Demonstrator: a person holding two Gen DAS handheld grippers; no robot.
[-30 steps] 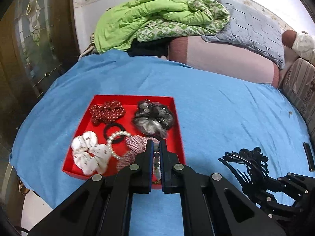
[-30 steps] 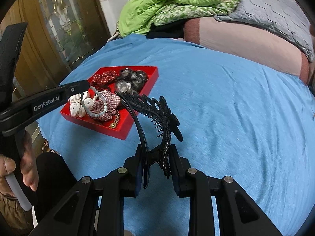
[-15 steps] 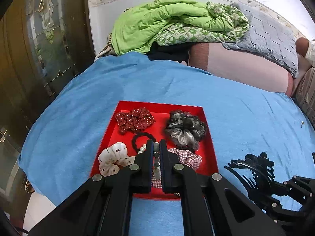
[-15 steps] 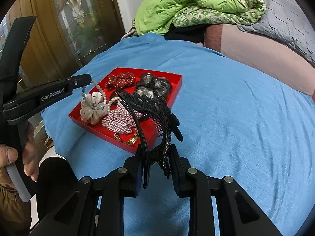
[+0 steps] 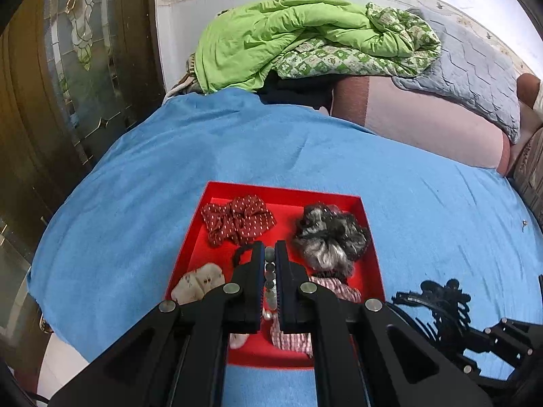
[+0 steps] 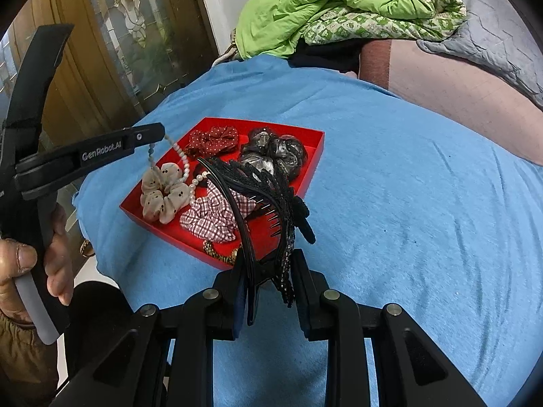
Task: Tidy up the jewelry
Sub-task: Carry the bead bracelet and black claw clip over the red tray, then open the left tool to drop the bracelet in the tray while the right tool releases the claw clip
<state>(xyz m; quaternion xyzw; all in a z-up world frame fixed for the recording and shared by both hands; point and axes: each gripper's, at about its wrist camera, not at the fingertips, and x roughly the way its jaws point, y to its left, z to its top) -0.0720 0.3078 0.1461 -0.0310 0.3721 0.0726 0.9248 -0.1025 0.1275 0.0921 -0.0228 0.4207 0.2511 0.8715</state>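
A red tray (image 5: 368, 234) (image 6: 314, 169) lies on the blue bedspread with several scrunchies: a red dotted one (image 5: 237, 220), a grey-black one (image 5: 329, 235), a white dotted one (image 6: 164, 193) and a checked one (image 6: 213, 215). My left gripper (image 5: 269, 254) (image 6: 159, 134) is shut on a bead and pearl necklace (image 6: 185, 166), which hangs from it over the tray. My right gripper (image 6: 268, 271) is shut on a black toothed hair clip (image 6: 268, 196) (image 5: 441, 302), held above the bed at the tray's near right corner.
A gold chain (image 6: 220, 254) lies at the tray's near edge. Green and grey quilts (image 5: 305, 37) and a pink bolster (image 5: 424, 122) are piled at the bed's far end. A wooden glass-panelled door (image 6: 112, 51) stands to the left, beyond the bed edge.
My left gripper lifted the necklace up out of the tray and drew back. The right gripper with the hair clip shifted slightly relative to the tray.
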